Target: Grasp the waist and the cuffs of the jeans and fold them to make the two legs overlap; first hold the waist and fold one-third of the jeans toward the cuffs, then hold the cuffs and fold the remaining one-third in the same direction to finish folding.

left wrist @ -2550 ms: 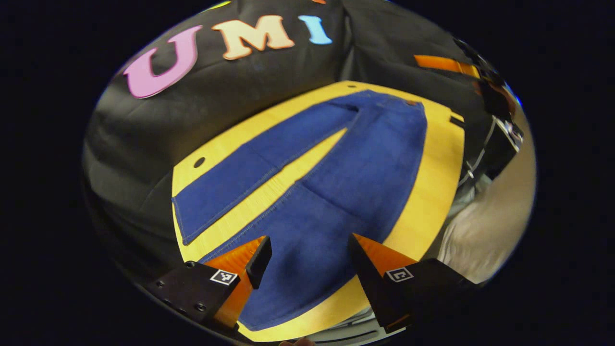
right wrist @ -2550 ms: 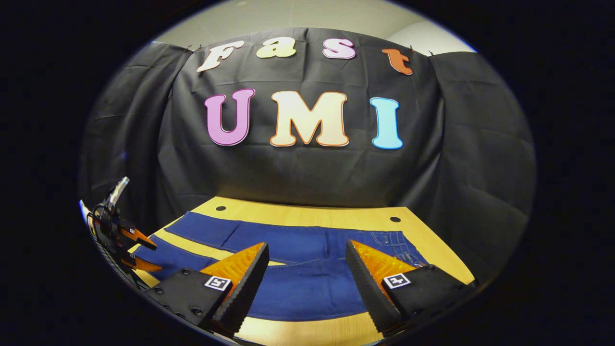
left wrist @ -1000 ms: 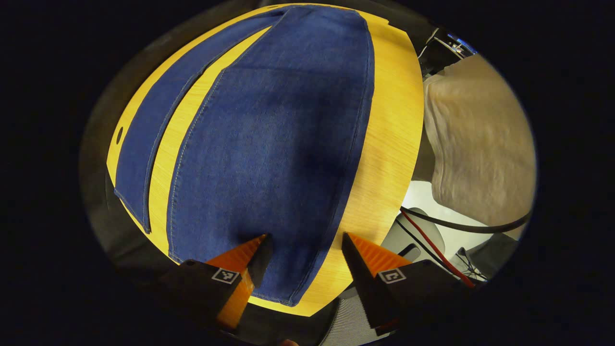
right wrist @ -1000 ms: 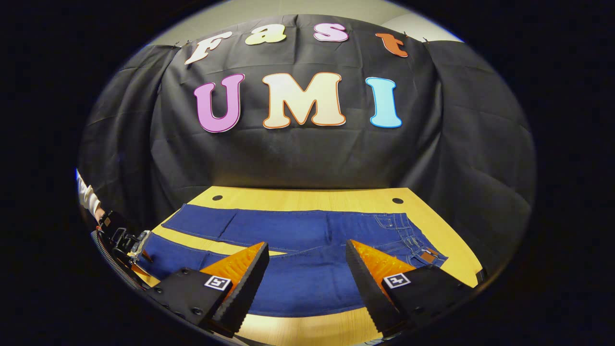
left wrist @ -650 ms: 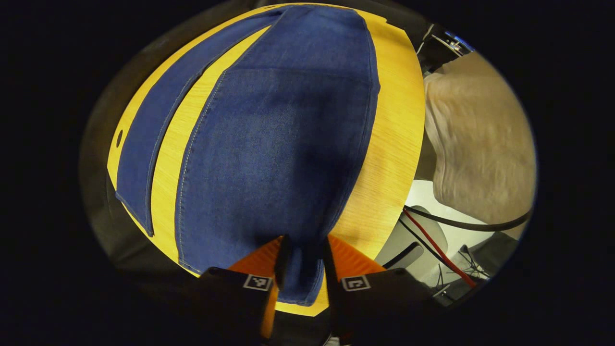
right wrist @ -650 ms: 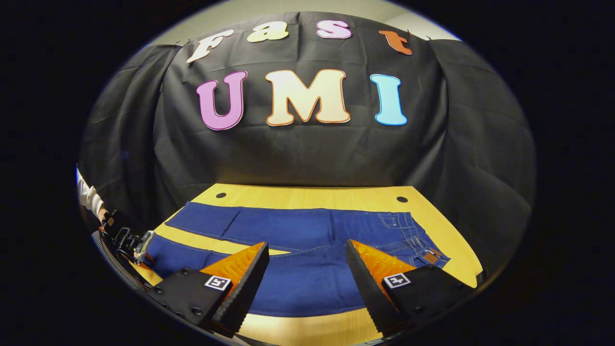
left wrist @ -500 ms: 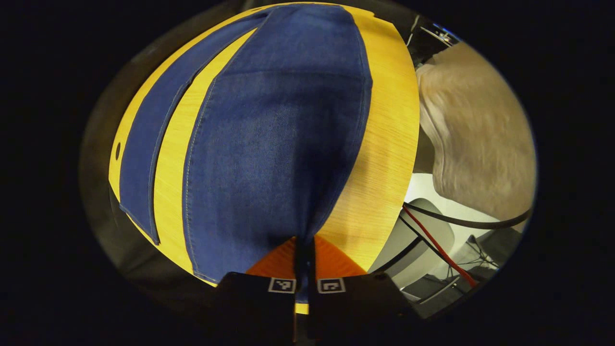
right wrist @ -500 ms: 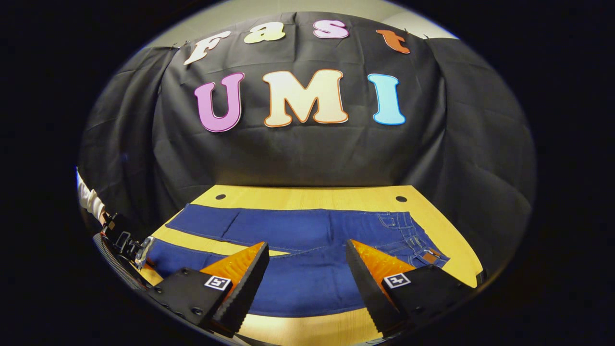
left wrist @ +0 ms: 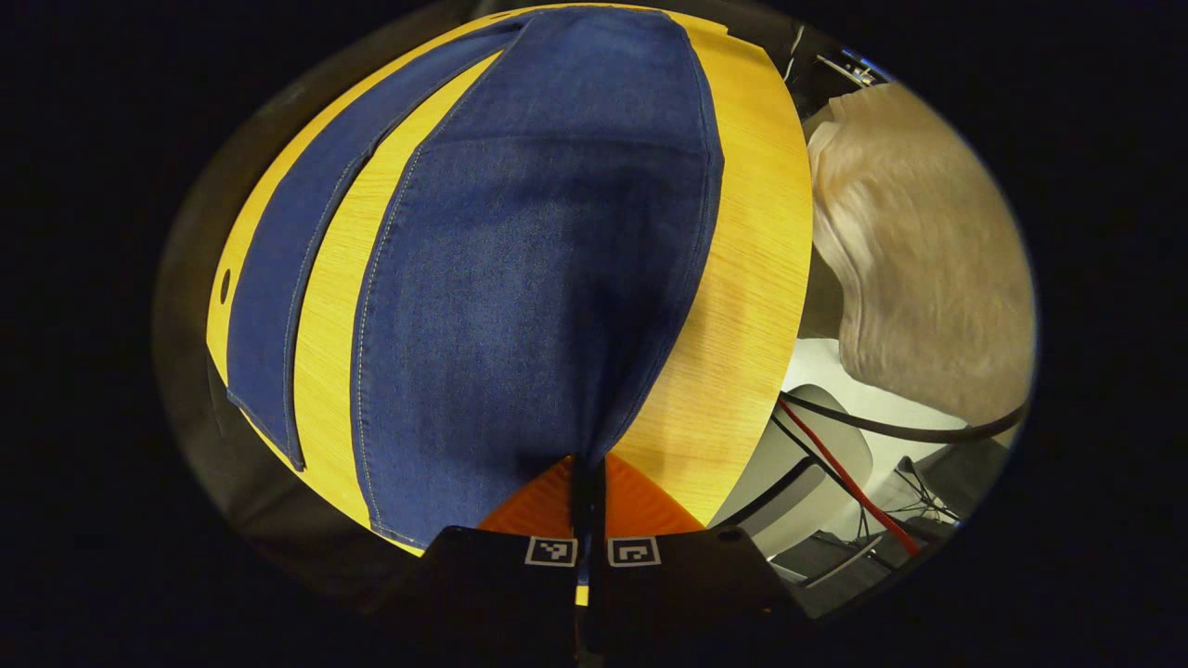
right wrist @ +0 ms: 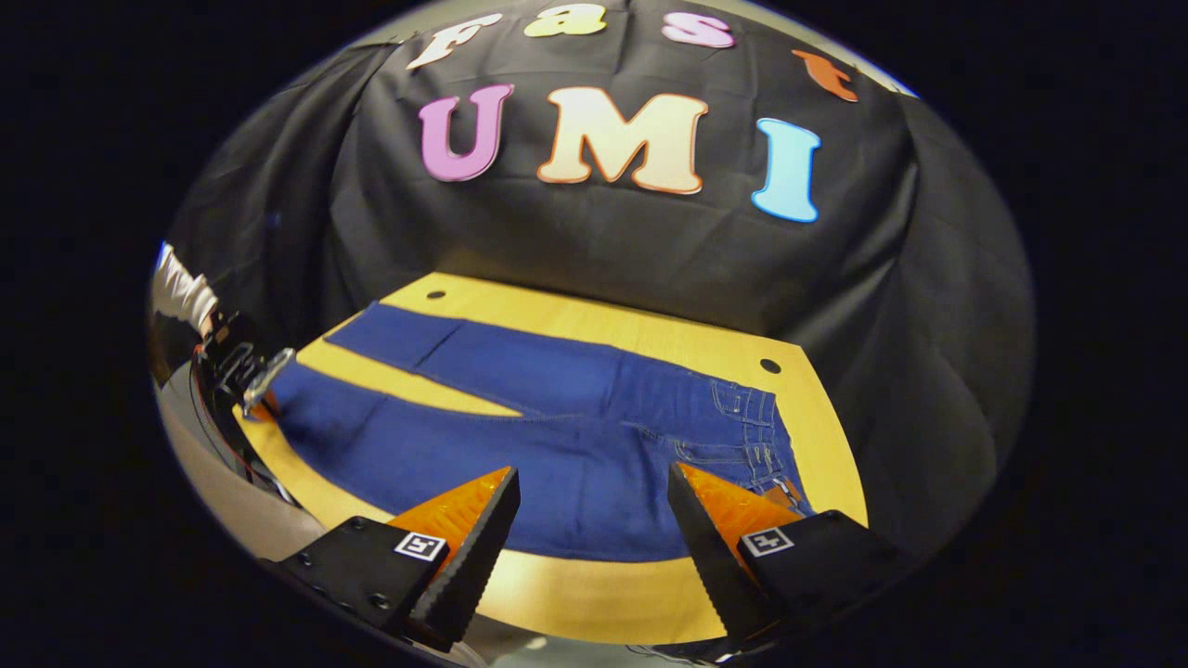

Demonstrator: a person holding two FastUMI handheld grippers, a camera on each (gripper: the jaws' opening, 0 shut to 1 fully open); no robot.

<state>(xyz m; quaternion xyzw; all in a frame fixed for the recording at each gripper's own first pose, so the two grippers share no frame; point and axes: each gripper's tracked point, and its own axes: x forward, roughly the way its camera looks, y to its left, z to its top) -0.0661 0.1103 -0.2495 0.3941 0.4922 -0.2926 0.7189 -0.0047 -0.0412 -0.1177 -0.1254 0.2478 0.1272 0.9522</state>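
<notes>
Two legs of the jeans [left wrist: 520, 260] lie apart, nothing folded: our left gripper [left wrist: 587, 482] pinches one cuff, our right gripper [right wrist: 594, 520] hangs wide near the waist.

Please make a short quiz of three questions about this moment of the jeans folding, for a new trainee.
1. True or false: the left gripper is shut on the cuff of the near leg of the jeans.
2. The right gripper is: A) open above the jeans, B) shut on the waist, C) resting on the table.
3. Fill in: the two legs lie ____ on the table, a strip of wood between them.

Key: 1 true; 2 A; 3 apart.
</notes>
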